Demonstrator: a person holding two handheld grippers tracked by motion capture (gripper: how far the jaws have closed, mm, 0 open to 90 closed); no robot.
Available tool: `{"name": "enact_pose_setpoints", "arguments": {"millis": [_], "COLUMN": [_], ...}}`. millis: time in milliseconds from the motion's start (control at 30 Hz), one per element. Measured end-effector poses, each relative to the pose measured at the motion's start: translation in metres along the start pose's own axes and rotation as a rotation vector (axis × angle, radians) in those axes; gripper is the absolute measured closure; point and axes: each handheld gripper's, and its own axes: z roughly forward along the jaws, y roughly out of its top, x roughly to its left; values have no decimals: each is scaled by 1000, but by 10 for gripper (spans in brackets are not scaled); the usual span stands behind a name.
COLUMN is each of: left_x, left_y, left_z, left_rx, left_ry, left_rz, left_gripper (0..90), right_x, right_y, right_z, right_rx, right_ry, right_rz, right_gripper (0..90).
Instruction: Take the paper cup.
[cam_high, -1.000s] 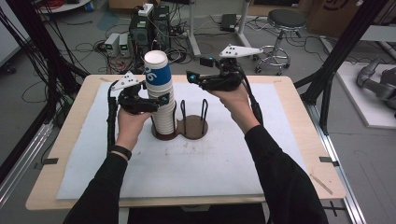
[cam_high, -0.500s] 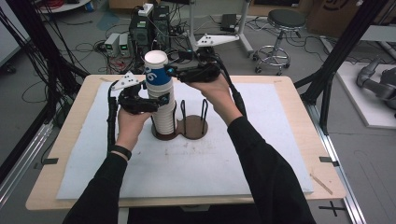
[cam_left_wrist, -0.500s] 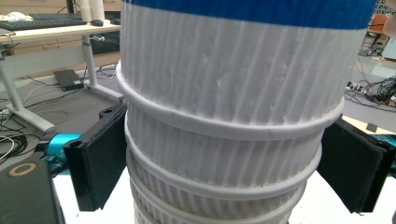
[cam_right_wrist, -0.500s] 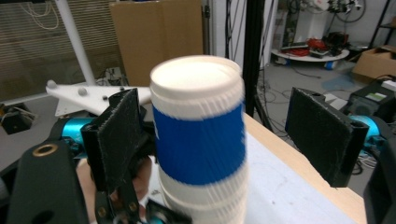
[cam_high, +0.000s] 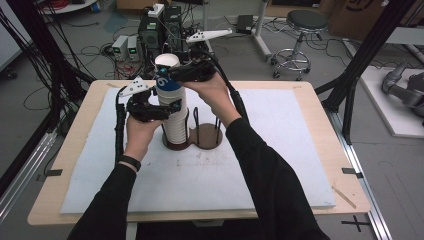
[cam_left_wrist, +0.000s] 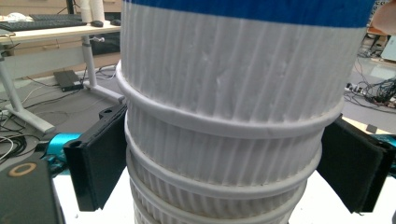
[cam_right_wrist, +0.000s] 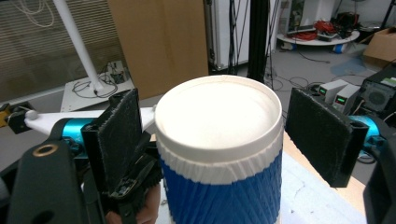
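Left gripper (cam_high: 167, 107) pinches the cup stack (cam_high: 172, 117) at mid-height; the left gripper view shows both pads pressed against the ribbed white cups. The stack stands in the brown holder (cam_high: 195, 140) at table centre. The right gripper view shows the right gripper (cam_right_wrist: 212, 126) spread, its jaws having just been opening, flanking the blue-banded top cup (cam_right_wrist: 219, 154) without contact. White mat (cam_high: 280, 165) covers the wooden table (cam_high: 320, 100); electronics and cables lie on the far floor.

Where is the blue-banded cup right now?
In the high view the blue-banded cup tops the cup stack at the table's rear centre, between the right gripper's open jaws.
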Motion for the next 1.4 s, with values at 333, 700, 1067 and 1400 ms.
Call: {"name": "enact_pose_setpoints", "arguments": {"millis": [333,700,1067,1400], "left_x": [0,-1,-1,-1], "left_y": [0,0,0,1], "left_z": [0,-1,0,0], "left_rx": [4,7,7,7], "left_ry": [1,0,4,6], "left_rz": [5,8,7,10], "left_gripper": [111,112,112,112], "right_x": [0,4,15,17], "right_y": [-1,7,27,39], "right_z": [6,-6,-29,-65], "right_rx": [18,-67,-200,-236], "right_ry": [-20,-25,-11,-39], "right_rz": [-11,-20,-55,-97], "right_gripper": [297,303,303,303]}}
